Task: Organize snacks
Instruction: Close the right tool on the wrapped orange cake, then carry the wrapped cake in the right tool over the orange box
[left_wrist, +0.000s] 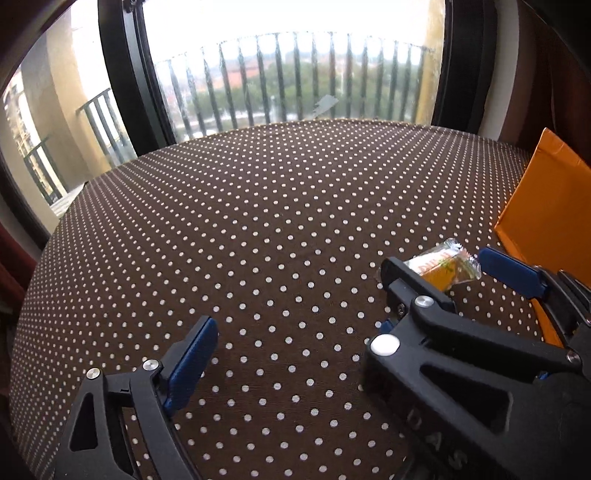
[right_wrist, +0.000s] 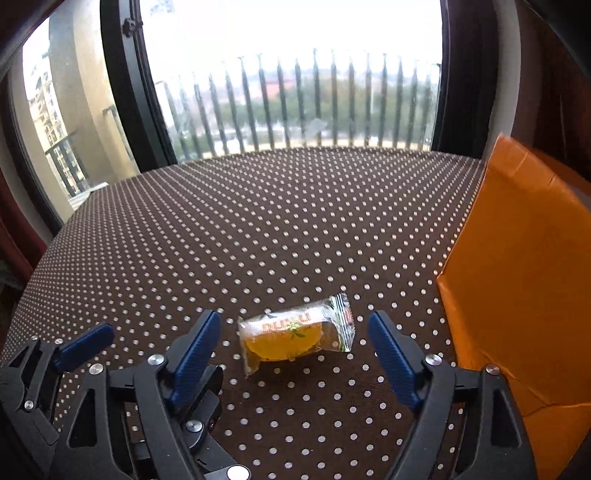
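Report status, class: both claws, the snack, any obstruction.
Right claw open, straddling the snack packet, pads clear. Left claw open, empty. Packet flat on dotted tablecloth. Orange box close at right; path clear.

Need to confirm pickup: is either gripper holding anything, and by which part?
Nothing held. The snack packet lies on the table between the right gripper's open jaws, untouched; the left gripper is empty.
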